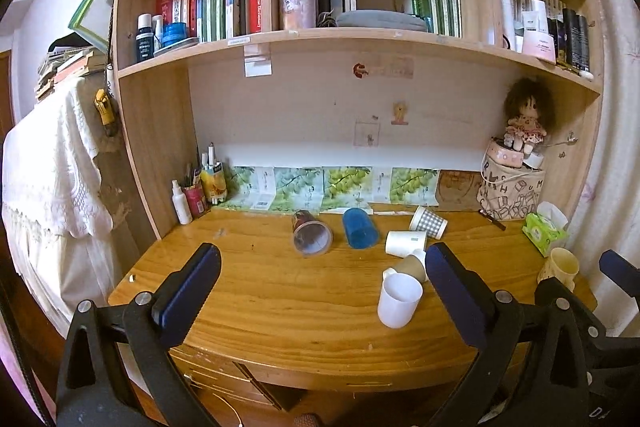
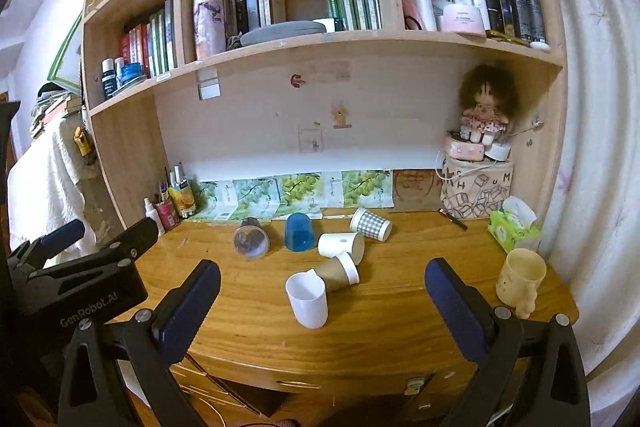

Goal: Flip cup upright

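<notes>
Both grippers are hanging back off the front edge of the curved wooden desk (image 1: 280, 307), and nothing is being touched. The left gripper (image 1: 322, 287) is showing its blue-padded fingers spread wide and empty; the right gripper (image 2: 322, 303) is doing the same.

Lying on their sides mid-desk are the candidates: a clear plastic cup with a dark printed sleeve (image 1: 311, 233), a translucent blue plastic cup (image 1: 360, 228), a plain white paper cup (image 1: 405, 243), a grey checked paper cup (image 1: 428, 222) and a brown paper cup with a white rim (image 2: 338, 271). A white plastic cup (image 2: 307, 301) and a cream mug (image 2: 520, 281) are already standing upright.

These are looking light and thin-walled, likely rolling at a nudge and denting under a hard squeeze, so a gentle pinch across the body near the rim seems the sensible hold.

The right wrist view is giving the brown cup in full; from the left wrist a finger is half covering it.
</notes>
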A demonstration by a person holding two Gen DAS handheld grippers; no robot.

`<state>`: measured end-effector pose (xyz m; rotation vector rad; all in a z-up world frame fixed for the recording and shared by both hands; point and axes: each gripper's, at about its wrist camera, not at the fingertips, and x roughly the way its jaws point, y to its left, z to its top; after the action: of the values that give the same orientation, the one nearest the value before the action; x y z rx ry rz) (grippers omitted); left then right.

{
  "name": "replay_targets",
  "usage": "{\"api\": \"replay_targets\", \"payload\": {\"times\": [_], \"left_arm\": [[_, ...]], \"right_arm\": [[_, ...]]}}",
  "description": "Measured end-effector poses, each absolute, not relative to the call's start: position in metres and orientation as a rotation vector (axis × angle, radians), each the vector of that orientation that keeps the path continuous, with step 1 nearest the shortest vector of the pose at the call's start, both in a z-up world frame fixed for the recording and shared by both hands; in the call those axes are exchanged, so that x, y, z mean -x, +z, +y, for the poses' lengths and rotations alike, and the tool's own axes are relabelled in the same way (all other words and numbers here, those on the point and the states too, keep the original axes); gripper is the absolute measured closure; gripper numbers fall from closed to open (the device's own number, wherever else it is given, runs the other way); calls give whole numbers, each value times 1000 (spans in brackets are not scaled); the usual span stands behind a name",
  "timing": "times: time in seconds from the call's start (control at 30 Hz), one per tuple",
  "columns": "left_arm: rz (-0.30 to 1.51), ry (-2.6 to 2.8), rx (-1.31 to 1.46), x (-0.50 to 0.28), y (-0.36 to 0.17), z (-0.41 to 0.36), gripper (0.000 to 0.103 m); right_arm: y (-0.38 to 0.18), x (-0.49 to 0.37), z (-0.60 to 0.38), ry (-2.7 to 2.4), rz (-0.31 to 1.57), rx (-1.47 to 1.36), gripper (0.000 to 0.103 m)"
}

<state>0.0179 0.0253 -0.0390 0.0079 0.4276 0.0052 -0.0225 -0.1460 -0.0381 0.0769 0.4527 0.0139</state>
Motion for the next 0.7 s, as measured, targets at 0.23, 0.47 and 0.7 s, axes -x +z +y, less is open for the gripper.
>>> {"api": "replay_targets", "payload": {"times": [0.23,0.47,0.7], "left_arm": [[417,2,-15,-16,-38,22,1],[407,0,-30,-15,-37,16,1],[407,3,-31,-16,-37,15,1]], "right_arm": [[-37,24,-148,5,442,-80,1],[-38,23,-151,5,442,-91,1],[-40,20,-151,20,448,-95,1]]}}
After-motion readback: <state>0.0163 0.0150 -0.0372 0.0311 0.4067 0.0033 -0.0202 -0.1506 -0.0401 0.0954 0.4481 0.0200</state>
